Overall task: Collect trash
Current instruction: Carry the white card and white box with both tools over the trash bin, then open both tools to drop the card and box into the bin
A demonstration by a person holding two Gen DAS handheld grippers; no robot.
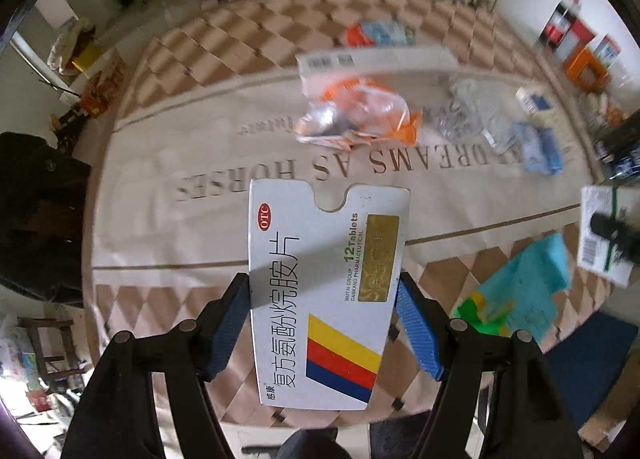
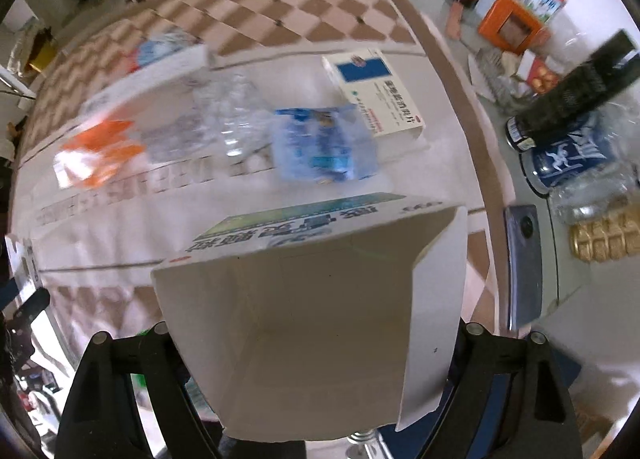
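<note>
The left gripper (image 1: 323,323) is held above the near edge of the surface (image 1: 168,227), pointing forward over the checkered cloth; its jaws are closed on a flat white tablet box (image 1: 326,295) with red, yellow and blue stripes, one blue pad (image 1: 418,329) pressed to each long edge, the box lifted clear of the cloth. The right gripper (image 2: 316,371) is likewise raised and pointing forward, and its jaws clamp an open white carton (image 2: 316,299) whose open end faces the camera; the fingertips are hidden behind the carton's walls. In the left view the right gripper's carton (image 1: 606,233) appears at the right edge, well apart from the tablet box. The remaining trash lies across the middle of the surface: an orange and clear plastic bag (image 1: 356,115), a long white box (image 1: 376,61) just behind it, crumpled clear blister packaging (image 2: 228,119), a blue wrapper (image 2: 324,145), and a white and blue medicine box (image 2: 376,93) just beside the wrapper. A green and teal paper (image 1: 524,291) lies near the right front of the cloth. Off the cloth to the right stand a dark blue can (image 2: 568,157) and an orange box (image 2: 510,25).
</note>
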